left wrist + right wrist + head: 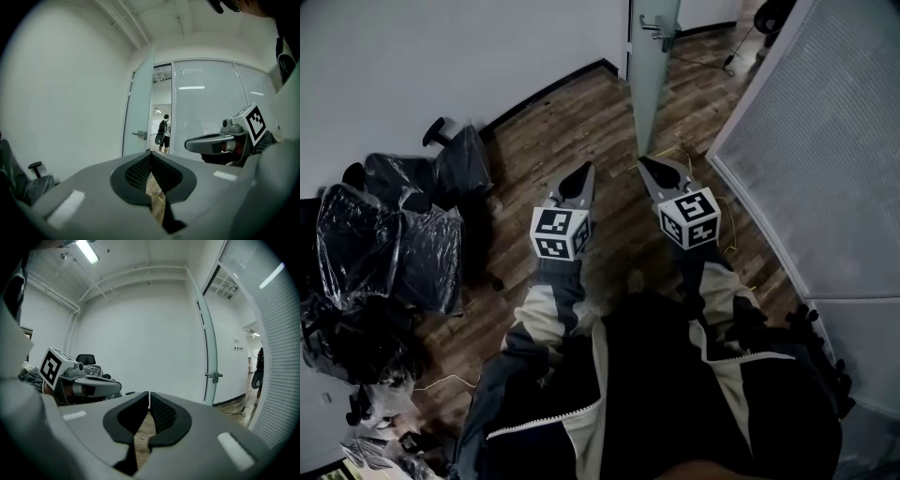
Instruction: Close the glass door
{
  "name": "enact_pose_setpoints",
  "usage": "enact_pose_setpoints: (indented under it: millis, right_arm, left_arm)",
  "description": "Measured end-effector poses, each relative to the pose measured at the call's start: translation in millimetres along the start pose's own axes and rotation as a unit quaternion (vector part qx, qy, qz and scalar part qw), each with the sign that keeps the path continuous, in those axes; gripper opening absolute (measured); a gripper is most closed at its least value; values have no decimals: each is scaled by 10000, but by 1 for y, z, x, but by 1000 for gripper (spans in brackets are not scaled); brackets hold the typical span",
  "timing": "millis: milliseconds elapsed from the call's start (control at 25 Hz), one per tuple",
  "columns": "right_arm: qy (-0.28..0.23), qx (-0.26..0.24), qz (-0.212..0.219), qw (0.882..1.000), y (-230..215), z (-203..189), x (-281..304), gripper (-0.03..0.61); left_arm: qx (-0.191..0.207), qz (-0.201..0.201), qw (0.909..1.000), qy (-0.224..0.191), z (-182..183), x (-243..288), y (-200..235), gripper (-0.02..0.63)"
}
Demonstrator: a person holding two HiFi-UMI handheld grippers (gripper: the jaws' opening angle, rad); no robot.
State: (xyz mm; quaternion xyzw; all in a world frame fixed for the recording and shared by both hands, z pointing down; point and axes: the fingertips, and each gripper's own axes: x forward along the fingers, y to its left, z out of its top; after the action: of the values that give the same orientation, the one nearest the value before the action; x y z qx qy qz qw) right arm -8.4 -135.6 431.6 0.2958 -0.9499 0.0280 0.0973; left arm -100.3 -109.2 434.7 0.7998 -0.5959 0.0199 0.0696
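Both my grippers are clenched on nothing: the left gripper [581, 172] and the right gripper [650, 165] sit side by side above the wood floor [562, 131], jaw tips pinched together. The glass door [654, 75] stands open just ahead of them, edge toward me, its handle [658, 26] sticking out leftward — neither gripper touches it. Plastic-wrapped chairs [394, 234] sit well off to my left.

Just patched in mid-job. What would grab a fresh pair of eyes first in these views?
The frosted glass door stands open at the top centre of the head view, ahead of both gripper tips. The left gripper and right gripper point toward it side by side, jaws shut and empty. Plastic-wrapped office chairs crowd that view's left side.
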Motion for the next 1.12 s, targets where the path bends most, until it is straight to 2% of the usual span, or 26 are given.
enact_pose_setpoints:
  millis: [160, 320, 480, 680, 960, 1120]
  right_arm:
    - [-60, -5, 45, 10000, -53, 15, 29, 17]
    - [-135, 48, 122, 9998, -87, 22, 52, 17]
    - [-156, 94, 187, 9997, -111, 26, 72, 17]
    - [-136, 59, 213, 9997, -124, 32, 110, 17]
    - [-80, -62, -17, 9999, -140, 37, 179, 17]
    - [-177, -61, -326, 9993, -156, 58, 224, 17]
  left_arm:
    - [12, 132, 9999, -28, 20, 51, 11, 6]
    - [58, 280, 9996, 7, 29, 84, 23, 6]
    - [86, 300, 9995, 110, 31, 111, 34, 6]
    - [21, 325, 9995, -2, 37, 135, 66, 6]
    - [119, 129, 9998, -62, 32, 170, 131, 5]
    - [206, -150, 9996, -109, 47, 201, 176, 5]
